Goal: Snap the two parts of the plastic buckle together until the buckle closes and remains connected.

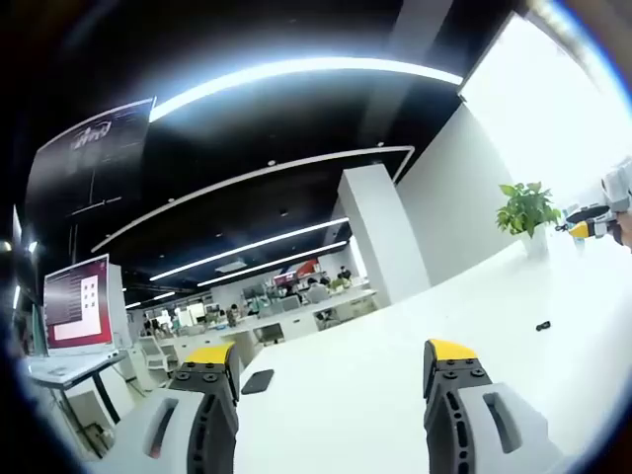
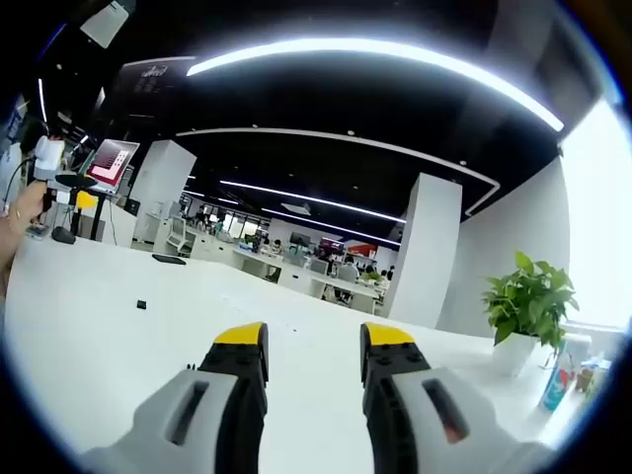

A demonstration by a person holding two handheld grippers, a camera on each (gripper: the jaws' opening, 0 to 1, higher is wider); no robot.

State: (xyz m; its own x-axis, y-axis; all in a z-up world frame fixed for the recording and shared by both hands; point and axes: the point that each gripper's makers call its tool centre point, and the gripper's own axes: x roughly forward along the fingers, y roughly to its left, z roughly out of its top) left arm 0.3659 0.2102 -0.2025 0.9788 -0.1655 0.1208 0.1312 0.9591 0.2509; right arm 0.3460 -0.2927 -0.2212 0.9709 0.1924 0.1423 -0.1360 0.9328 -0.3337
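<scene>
A small black piece (image 1: 543, 325) lies on the white table (image 1: 375, 395) to the right of my left gripper (image 1: 331, 355); it is too small to tell whether it is a buckle part. That gripper's yellow-tipped jaws stand wide apart with nothing between them. In the right gripper view the same kind of small black piece (image 2: 141, 304) lies on the table (image 2: 89, 346), far left of my right gripper (image 2: 314, 338), which is open and empty. The right gripper (image 1: 592, 229) also shows at the far right edge of the left gripper view. The left gripper (image 2: 69, 193), with a hand (image 2: 20, 212), appears at the far left of the right gripper view.
A flat dark object (image 1: 258, 380) lies near the table's left edge, also seen as a flat dark object (image 2: 168, 259). A potted plant (image 2: 528, 291) and a bottle (image 2: 558, 380) stand at the right end. A monitor (image 1: 79, 304) and office desks lie beyond.
</scene>
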